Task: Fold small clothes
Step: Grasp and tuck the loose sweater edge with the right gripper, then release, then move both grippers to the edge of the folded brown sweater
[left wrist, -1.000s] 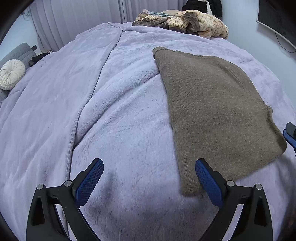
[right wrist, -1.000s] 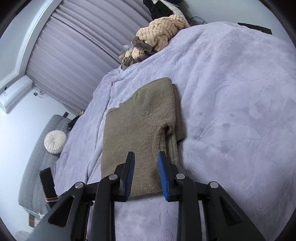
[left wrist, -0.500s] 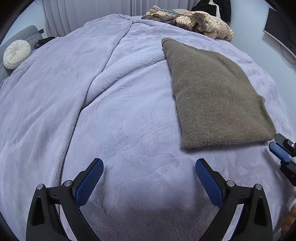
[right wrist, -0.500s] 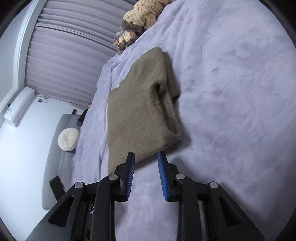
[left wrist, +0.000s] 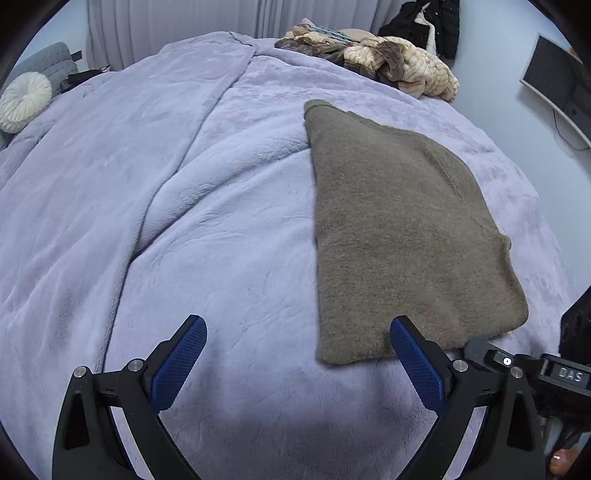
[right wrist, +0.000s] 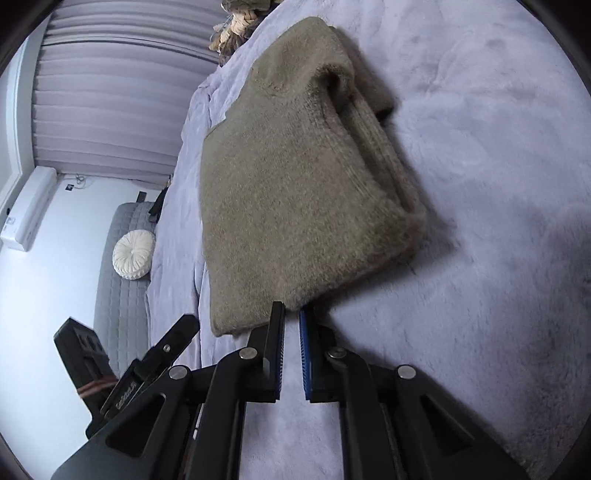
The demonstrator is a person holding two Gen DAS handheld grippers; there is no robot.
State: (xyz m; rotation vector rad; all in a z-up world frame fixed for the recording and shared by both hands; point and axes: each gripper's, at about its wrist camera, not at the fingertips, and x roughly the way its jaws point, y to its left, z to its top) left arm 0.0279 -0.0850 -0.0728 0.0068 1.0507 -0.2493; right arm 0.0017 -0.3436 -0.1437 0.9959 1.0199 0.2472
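A folded olive-brown knit sweater (left wrist: pixel 402 229) lies flat on the lilac blanket (left wrist: pixel 184 221); in the right wrist view the sweater (right wrist: pixel 295 192) shows its folded sleeve and ribbed edge on the right side. My left gripper (left wrist: pixel 297 332) is open wide and empty, its right fingertip just at the sweater's near edge. My right gripper (right wrist: pixel 291 314) has its jaws nearly closed with a narrow gap, empty, tips just at the sweater's near hem. The right gripper's body (left wrist: pixel 532 369) also shows in the left wrist view.
A pile of beige and brown clothes (left wrist: pixel 373 62) lies at the far end of the bed. A round white cushion (left wrist: pixel 24 101) sits on a grey sofa at left. Dark clothing (left wrist: pixel 424 22) hangs and a monitor (left wrist: pixel 557 85) stands by the right wall.
Both grippers have moved closer to the sweater's near edge. The right gripper's jaws have narrowed a little. The sweater has not moved.
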